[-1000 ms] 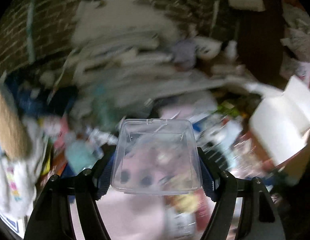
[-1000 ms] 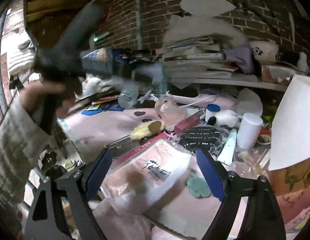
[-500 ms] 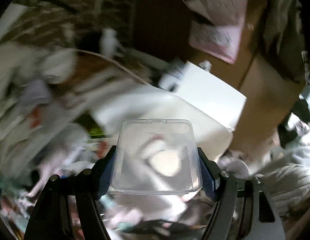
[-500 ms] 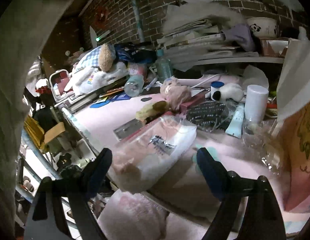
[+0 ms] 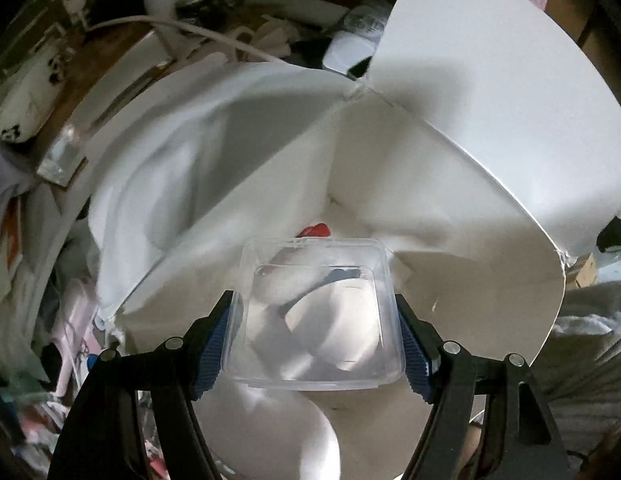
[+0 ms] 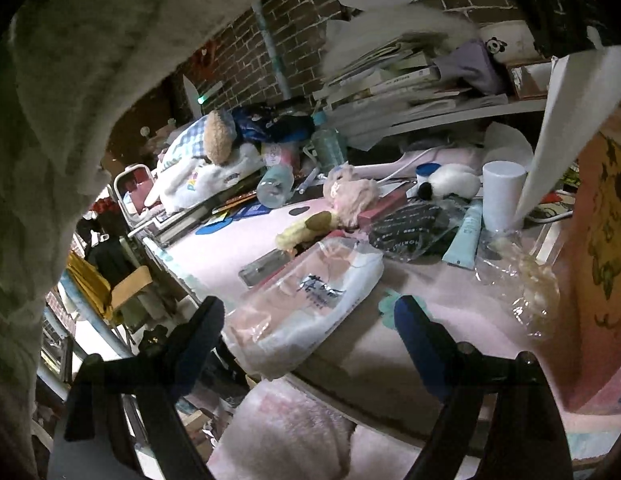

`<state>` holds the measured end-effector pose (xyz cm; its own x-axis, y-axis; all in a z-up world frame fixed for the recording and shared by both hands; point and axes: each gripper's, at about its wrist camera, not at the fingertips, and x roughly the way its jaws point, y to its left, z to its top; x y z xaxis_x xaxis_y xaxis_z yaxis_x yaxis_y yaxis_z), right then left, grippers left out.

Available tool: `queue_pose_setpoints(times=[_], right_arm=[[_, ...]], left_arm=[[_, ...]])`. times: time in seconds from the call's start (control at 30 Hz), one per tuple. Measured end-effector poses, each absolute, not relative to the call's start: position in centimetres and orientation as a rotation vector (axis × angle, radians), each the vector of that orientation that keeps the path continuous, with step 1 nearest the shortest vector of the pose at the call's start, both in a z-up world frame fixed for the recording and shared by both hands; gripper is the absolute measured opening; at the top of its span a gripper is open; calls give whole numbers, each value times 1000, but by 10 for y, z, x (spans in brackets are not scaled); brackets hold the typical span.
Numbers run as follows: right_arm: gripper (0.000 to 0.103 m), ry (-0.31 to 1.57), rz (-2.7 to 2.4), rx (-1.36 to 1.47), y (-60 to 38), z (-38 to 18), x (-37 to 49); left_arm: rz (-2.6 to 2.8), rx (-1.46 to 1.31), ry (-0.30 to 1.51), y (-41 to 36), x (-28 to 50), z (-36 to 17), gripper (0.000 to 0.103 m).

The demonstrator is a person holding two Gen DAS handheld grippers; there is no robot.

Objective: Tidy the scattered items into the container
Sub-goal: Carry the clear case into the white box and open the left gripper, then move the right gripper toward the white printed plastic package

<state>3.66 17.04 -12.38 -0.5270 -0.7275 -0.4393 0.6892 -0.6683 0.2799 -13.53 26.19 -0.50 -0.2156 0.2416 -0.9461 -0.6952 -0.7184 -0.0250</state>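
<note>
left gripper (image 5: 314, 344), lower centre of the left wrist view: blue-padded fingers pinch a small clear rectangular plastic case (image 5: 314, 316) by its two side walls. the case is off the table and held over the open mouth of a white cardboard box with its flaps folded out (image 5: 470, 128), which fills the middle and right of that frame. something red and a white rounded item show at the bottom of the box, just past the far edge of the case; cannot tell what they are.

right gripper (image 6: 310, 320), lower centre of the right wrist view: fingers spread wide with nothing between them, hanging above the near edge of the pink table mat (image 6: 430, 292). a soft plastic-wrapped pack, white and pale pink with dark print (image 6: 306, 304), lies on the mat straight ahead of the gap. a pale teal squeeze tube (image 6: 464, 236) and a white cylindrical cup (image 6: 502, 196) sit further off at centre right, with much other clutter behind.

step in hand, by judgement: deposit of the clear case into the box.

next move calls for: lowering the case inside the box walls, clear of the flaps, then parting the left fingers. the right gripper looks placed to take the wrapped pack, which is soft and wide, so a grip across its narrower side seems safer.
</note>
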Motion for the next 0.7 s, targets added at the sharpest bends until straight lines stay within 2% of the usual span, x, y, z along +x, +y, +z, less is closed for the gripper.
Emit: queue_pose_setpoints(times=[0.03,0.07,0.13,0.2,0.27,0.5,0.7], right_arm=[[86,-88,-2208,674,171,-123,36],[86,-88,-2216,671,172,-123,36],[86,-82,-2232,670,172,-123,35],[86,-72,-2257,672,172,-125,34],[86,-68,-2271,684,173,-126,33],[86,21,-2313,640,172,-121,40],[86,63,-2296,641,165,-117,48]], left_arm=[[1972,-1441,552,263,-135,-5,71],[1977,-1436,558,262,-133,-4,76],[2009,-1384,573,259,-128,4,92],[2038,-1308,551,251,-121,18,93],[2068,-1262,473,234,-114,35,103],[2324,-1032,298,152,-81,75,103],[2597,-1064,292,74,-44,48,103]])
